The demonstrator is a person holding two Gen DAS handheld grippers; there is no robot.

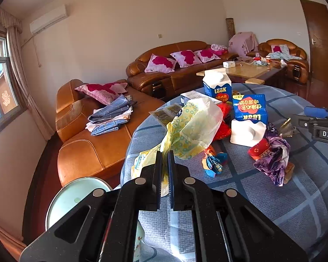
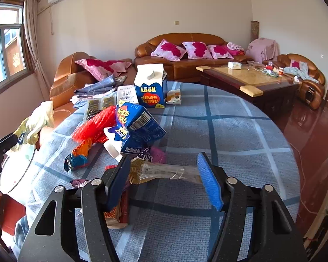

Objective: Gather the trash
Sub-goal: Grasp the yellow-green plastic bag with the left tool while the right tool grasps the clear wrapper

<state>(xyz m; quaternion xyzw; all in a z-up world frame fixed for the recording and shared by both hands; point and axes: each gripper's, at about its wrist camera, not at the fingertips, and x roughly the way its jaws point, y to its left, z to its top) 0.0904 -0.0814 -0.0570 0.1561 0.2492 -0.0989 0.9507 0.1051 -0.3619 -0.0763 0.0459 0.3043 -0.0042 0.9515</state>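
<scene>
My left gripper (image 1: 164, 152) is shut on a yellow and clear plastic bag (image 1: 192, 128), held up over the table's left edge; it also shows in the right wrist view (image 2: 36, 124). My right gripper (image 2: 164, 166) is open, its jaws astride a clear wrapper with a gold end (image 2: 161, 171) lying on the cloth. Trash lies on the blue checked tablecloth (image 2: 229, 135): a tipped blue LOOK carton (image 2: 137, 126), an upright LOOK carton (image 2: 150, 89), red net wrap (image 2: 94, 128), a purple wrapper (image 1: 273, 159) and a small blue-orange wrapper (image 1: 214, 161).
A white round bin (image 1: 74, 198) stands below the table's left edge. Small boxes (image 2: 173, 97) and dark packets (image 2: 98, 106) sit at the table's far side. Brown leather sofas (image 1: 94, 144) and a coffee table (image 2: 247, 78) stand beyond.
</scene>
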